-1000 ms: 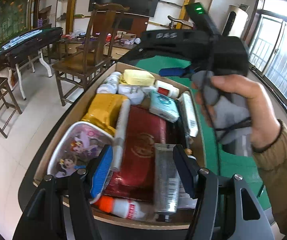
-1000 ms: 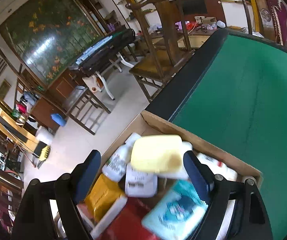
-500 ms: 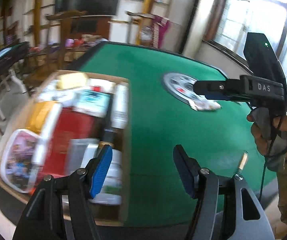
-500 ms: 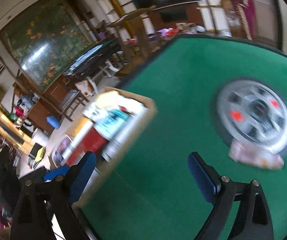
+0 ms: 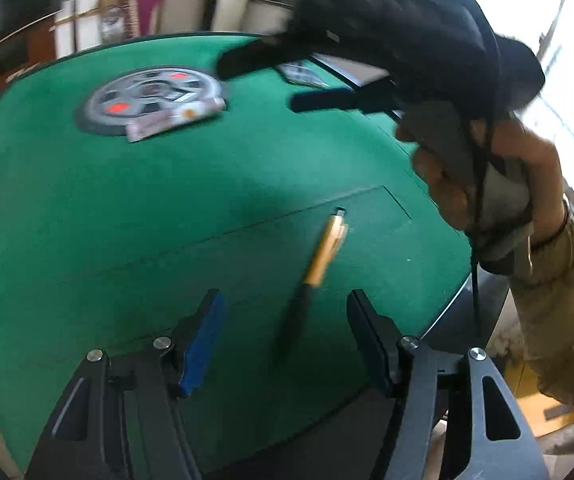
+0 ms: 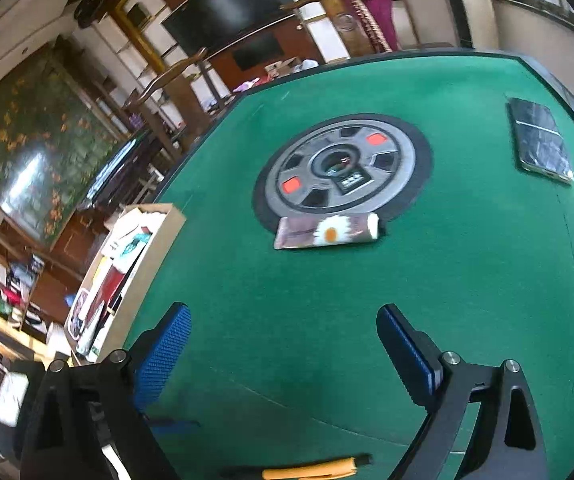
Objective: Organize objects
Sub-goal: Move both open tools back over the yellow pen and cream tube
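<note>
Left wrist view, fingers: the left gripper [image 5: 283, 336] has its two blue-padded fingers [image 5: 201, 344] apart with nothing clamped; the pen lies on the felt in the gap ahead of them, untouched as far as the blur lets me judge.
Left wrist view, pen: a slim pen with an orange-yellow barrel and a black lower half [image 5: 311, 280] lies slantwise on the green felt tabletop [image 5: 127, 208], near its nearest edge.
Left wrist view, other hand: the person's right hand [image 5: 483, 184] grips the handle of the right gripper [image 5: 307, 84] over the right side of the tabletop; that gripper's fingers are spread, nothing between them.
Left wrist view, centre: a flat pinkish packet with a daisy print [image 5: 175, 118] rests against the near rim of the round grey dial panel [image 5: 147, 96] in the middle of the tabletop.
Right wrist view, fingers: spread wide and bare, having just been opening, pointing down at open felt.
Right wrist view, box: an open cardboard box crammed with toiletries [image 6: 127, 264] sits at the left edge of the tabletop.
Right wrist view, phone: a dark smartphone [image 6: 539, 144] lies near the far right edge.
Handling, pen: probably light, rigid and smooth, so likely to roll or skid; best pinched across the barrel near mid-length.
Handling, packet: looks thin, soft and light; take it by a long edge, as it lies flat on the felt.
</note>
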The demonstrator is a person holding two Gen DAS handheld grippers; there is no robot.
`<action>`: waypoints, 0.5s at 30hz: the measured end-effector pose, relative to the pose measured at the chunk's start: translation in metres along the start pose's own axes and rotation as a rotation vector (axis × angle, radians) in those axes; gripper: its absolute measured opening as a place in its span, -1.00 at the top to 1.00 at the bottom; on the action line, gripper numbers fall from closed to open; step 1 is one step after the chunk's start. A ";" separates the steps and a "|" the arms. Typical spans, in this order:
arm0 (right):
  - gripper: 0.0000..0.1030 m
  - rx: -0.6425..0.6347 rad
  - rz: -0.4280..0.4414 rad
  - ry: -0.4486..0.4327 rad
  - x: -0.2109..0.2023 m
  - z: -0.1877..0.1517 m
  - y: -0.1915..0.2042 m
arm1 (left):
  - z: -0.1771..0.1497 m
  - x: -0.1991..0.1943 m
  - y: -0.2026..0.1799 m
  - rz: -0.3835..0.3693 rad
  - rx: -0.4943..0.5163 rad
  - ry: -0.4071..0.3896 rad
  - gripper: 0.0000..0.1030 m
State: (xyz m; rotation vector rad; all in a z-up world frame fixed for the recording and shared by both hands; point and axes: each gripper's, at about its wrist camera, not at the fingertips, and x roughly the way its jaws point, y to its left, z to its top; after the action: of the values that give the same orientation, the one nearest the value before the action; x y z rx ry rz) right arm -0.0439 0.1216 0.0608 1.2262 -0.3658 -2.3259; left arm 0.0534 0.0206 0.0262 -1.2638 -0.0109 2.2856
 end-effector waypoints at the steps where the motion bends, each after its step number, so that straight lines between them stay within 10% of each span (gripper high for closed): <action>1: -0.87 0.004 -0.001 -0.003 0.000 0.000 -0.001 | 0.003 0.005 -0.005 -0.001 0.018 0.008 -0.21; 8: -0.87 0.017 0.006 -0.020 -0.005 -0.001 -0.011 | 0.011 0.030 -0.022 0.066 0.096 0.033 -0.12; 15: -0.87 0.046 0.020 -0.026 -0.003 0.007 -0.021 | 0.007 0.028 -0.037 0.231 0.210 0.024 0.66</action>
State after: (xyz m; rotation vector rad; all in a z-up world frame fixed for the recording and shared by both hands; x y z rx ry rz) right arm -0.0542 0.1410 0.0569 1.2096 -0.4413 -2.3299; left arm 0.0525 0.0669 0.0171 -1.2351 0.3926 2.3884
